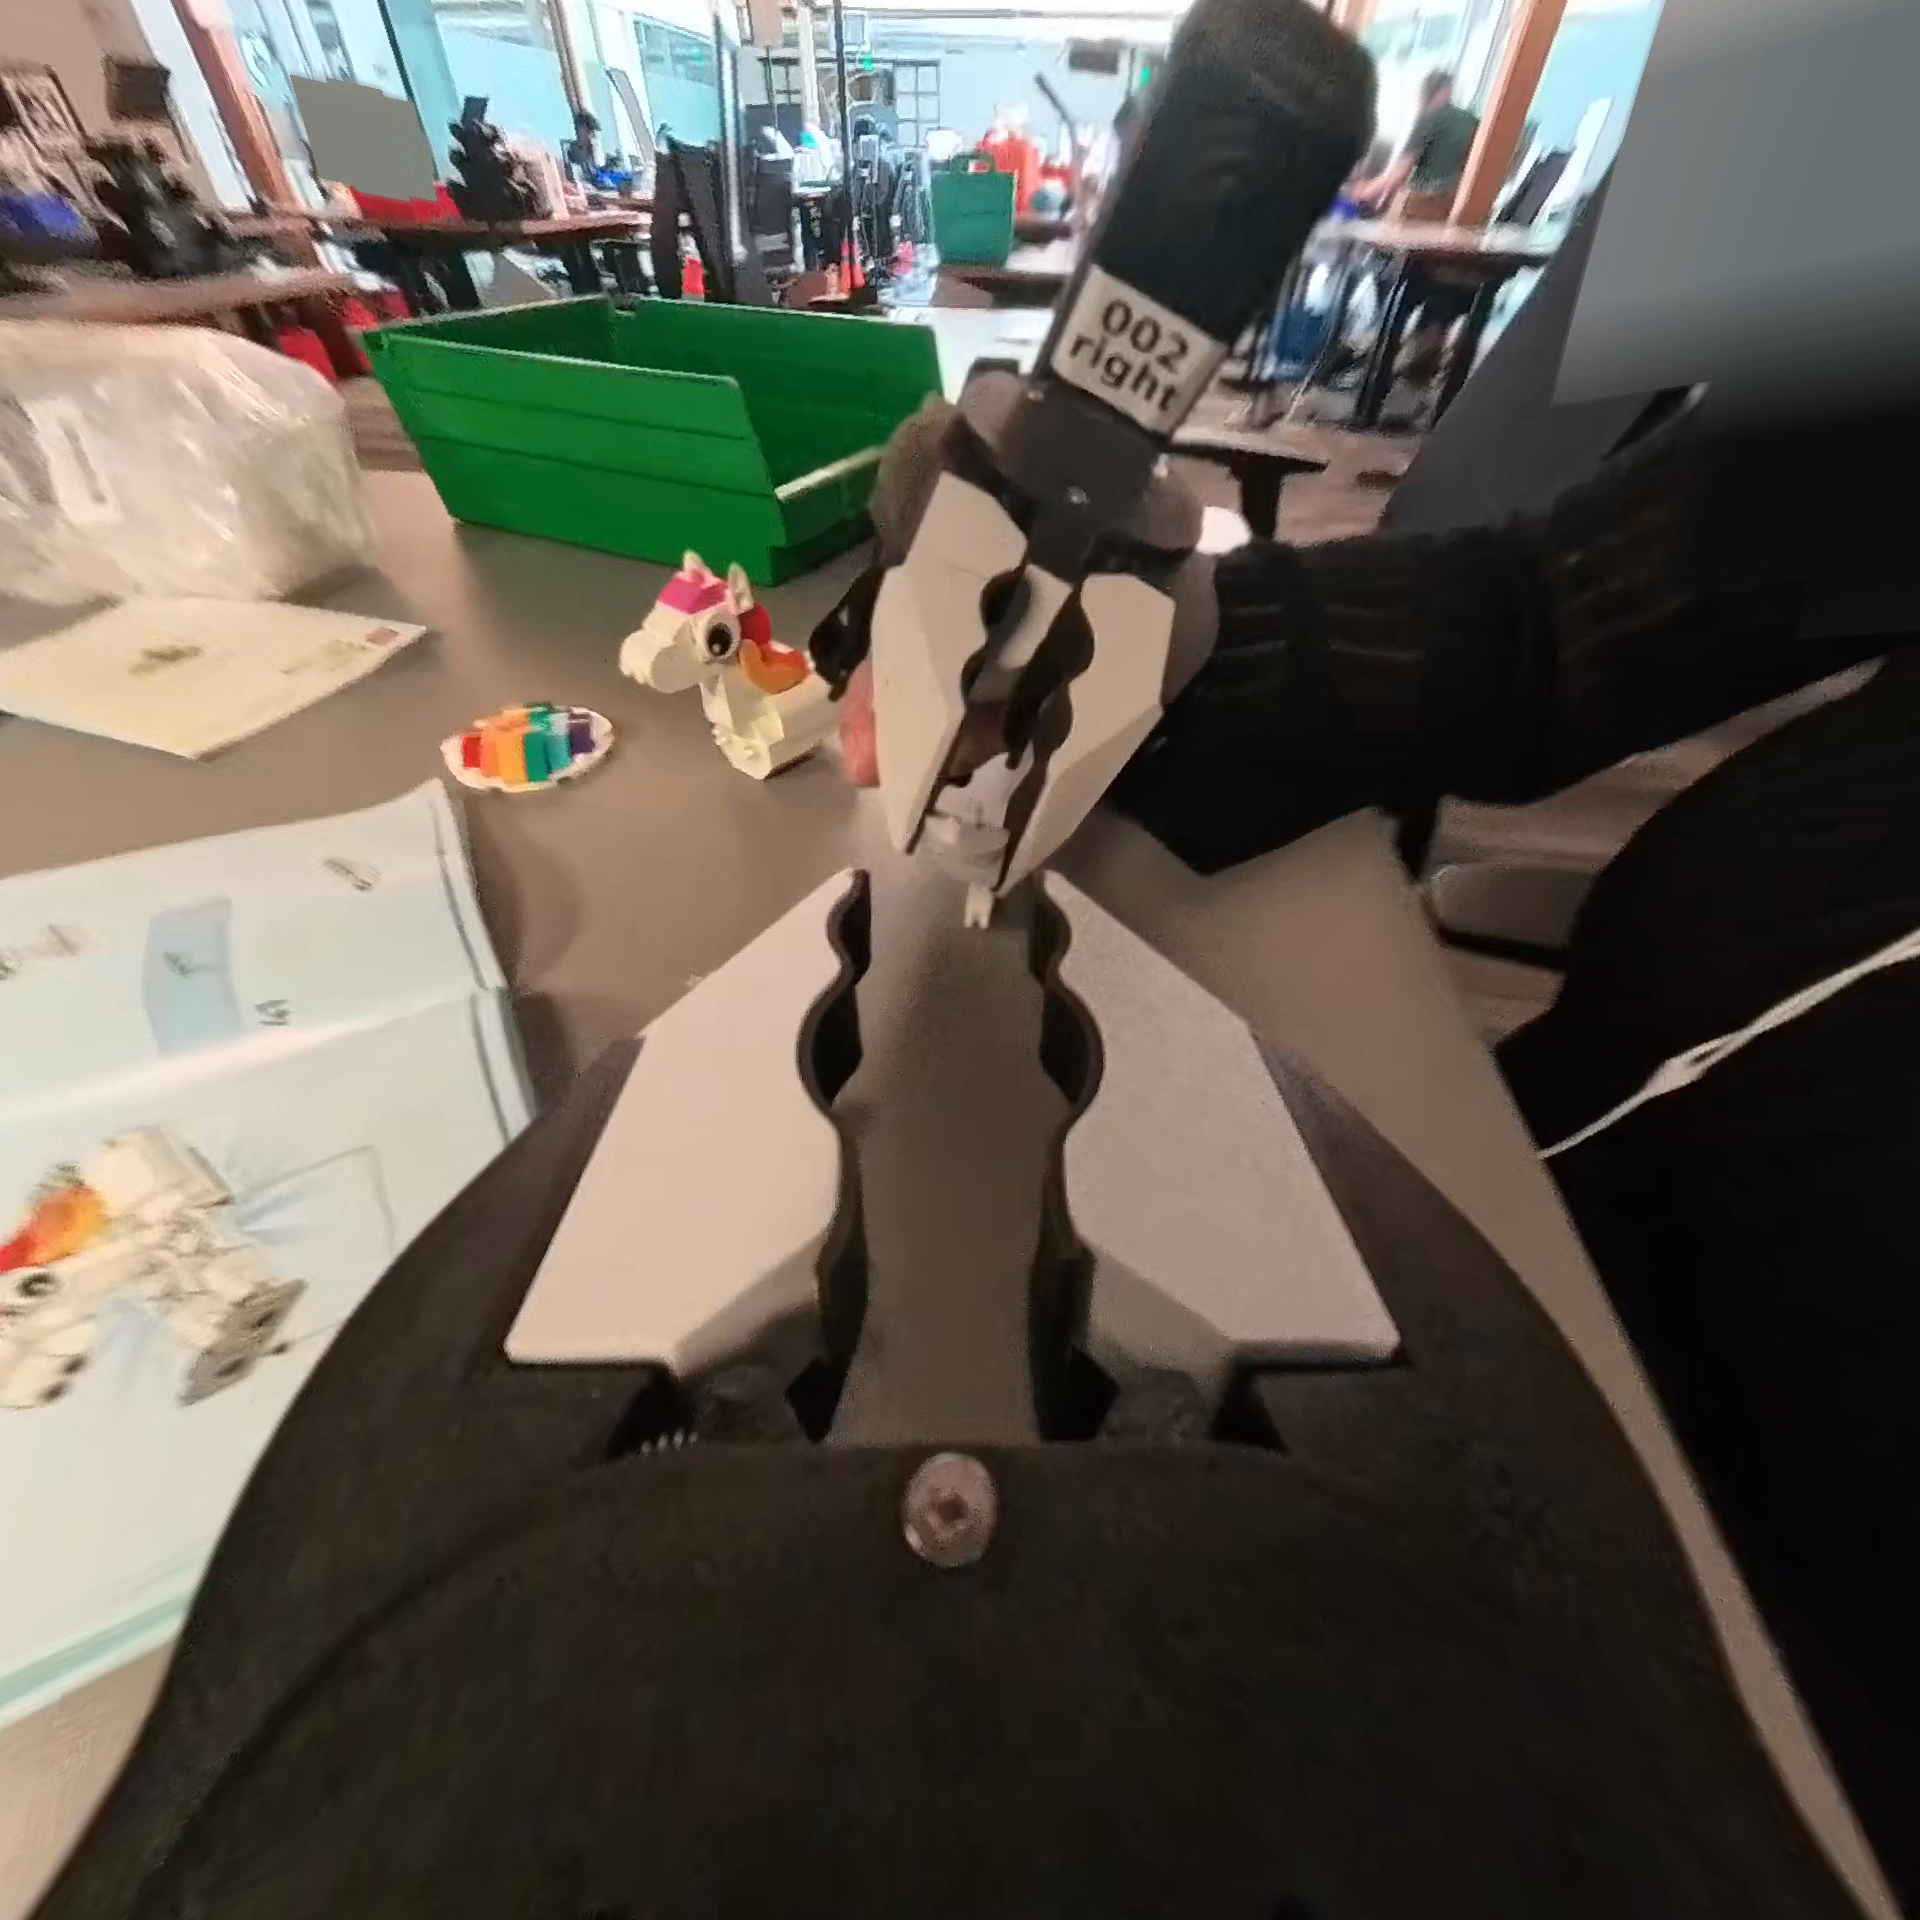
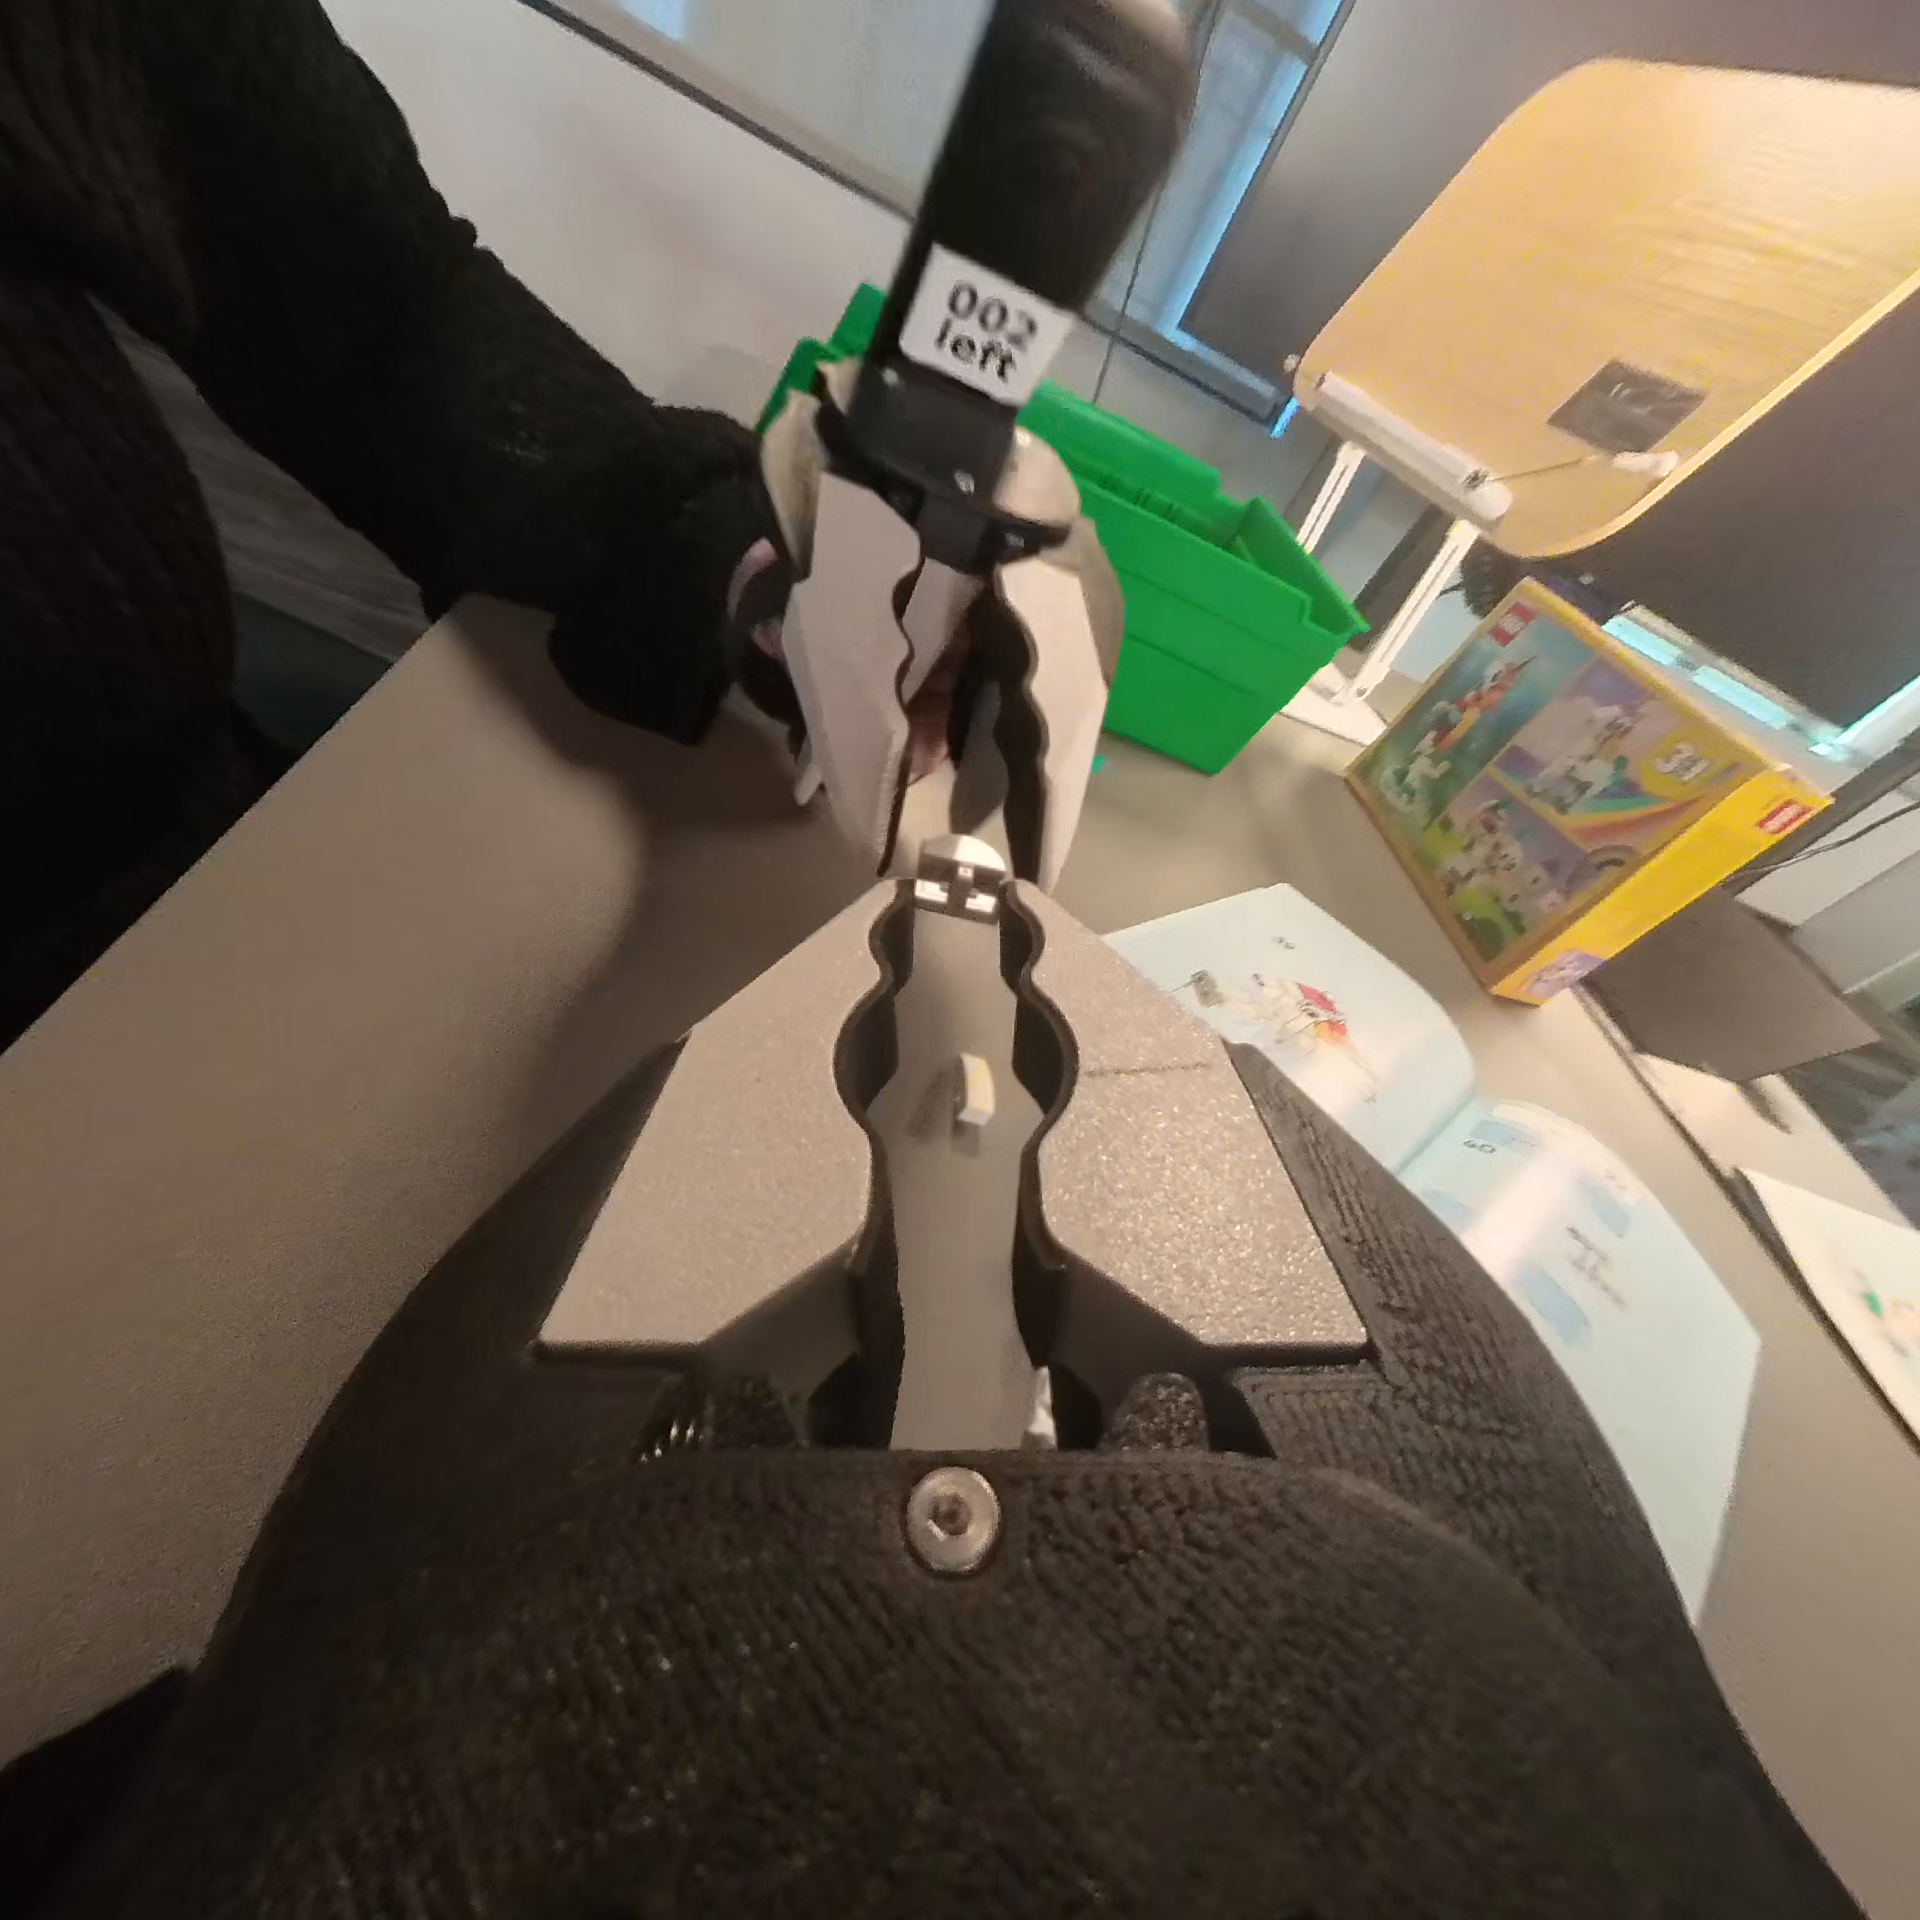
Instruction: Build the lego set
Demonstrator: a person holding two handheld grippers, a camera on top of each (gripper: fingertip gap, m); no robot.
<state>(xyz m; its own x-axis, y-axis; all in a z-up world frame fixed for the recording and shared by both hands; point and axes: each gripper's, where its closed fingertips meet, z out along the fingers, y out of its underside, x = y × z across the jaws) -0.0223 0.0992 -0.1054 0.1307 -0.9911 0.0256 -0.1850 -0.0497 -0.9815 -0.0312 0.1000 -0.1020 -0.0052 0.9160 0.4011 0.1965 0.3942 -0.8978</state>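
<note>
My right gripper [image 2: 958, 891] is shut on a small white and grey lego piece [image 2: 958, 873] at its fingertips. In the left wrist view it [image 1: 961, 868] points down over the grey table, with the piece [image 1: 971, 847] sticking out below. My left gripper [image 1: 956, 899] is open and empty, its tips just in front of that piece; it also shows in the right wrist view [image 2: 966, 821], tip to tip with the right one. A white lego unicorn [image 1: 727, 665] with a pink mane stands further back. A small rainbow build [image 1: 530, 743] lies left of it.
A green bin [image 1: 644, 426] stands at the back. An open instruction booklet [image 1: 208, 1039] lies at the left, a paper sheet [image 1: 187, 665] and a plastic bag [image 1: 156, 457] beyond it. The lego box [image 2: 1579, 790] stands at the right. A small white brick [image 2: 977, 1101] lies on the table. My two grippers' fingertips are within a few centimetres of each other. From either gripper's tips it is about 25 cm to the small rainbow build [image 1: 530, 743].
</note>
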